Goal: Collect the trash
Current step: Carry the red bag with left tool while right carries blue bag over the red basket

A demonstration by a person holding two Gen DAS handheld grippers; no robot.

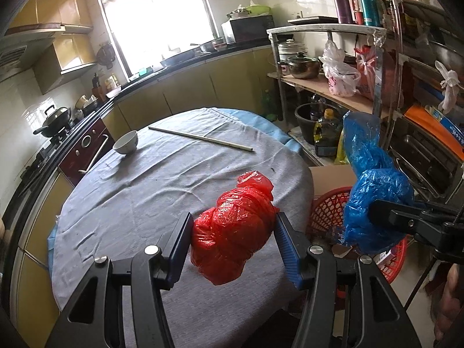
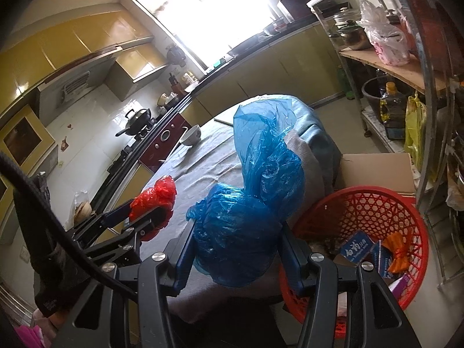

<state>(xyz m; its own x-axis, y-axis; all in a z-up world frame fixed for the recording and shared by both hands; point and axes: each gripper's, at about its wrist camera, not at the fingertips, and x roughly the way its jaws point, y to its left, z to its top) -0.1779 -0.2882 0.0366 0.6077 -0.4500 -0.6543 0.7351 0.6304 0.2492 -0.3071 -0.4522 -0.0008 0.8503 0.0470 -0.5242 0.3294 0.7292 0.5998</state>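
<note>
My left gripper [image 1: 233, 233] is shut on a tied red plastic bag [image 1: 235, 229] over the grey-clothed round table [image 1: 145, 191]. It also shows in the right wrist view, where the red bag [image 2: 156, 200] sits at the left. My right gripper [image 2: 236, 242] is shut on a crumpled blue plastic bag [image 2: 246, 220], held at the table's near right edge beside a red mesh basket [image 2: 362, 203]. In the left wrist view the blue bag [image 1: 374, 203] hangs over the basket [image 1: 327, 206].
A white bowl [image 1: 126, 142] and a pair of chopsticks [image 1: 200, 138] lie at the table's far side. The basket holds small cartons [image 2: 356, 245] and an orange wrapper [image 2: 397, 253]. A cardboard box [image 2: 377, 171] stands behind the basket. A metal shelf rack [image 1: 333, 84] stands at the right.
</note>
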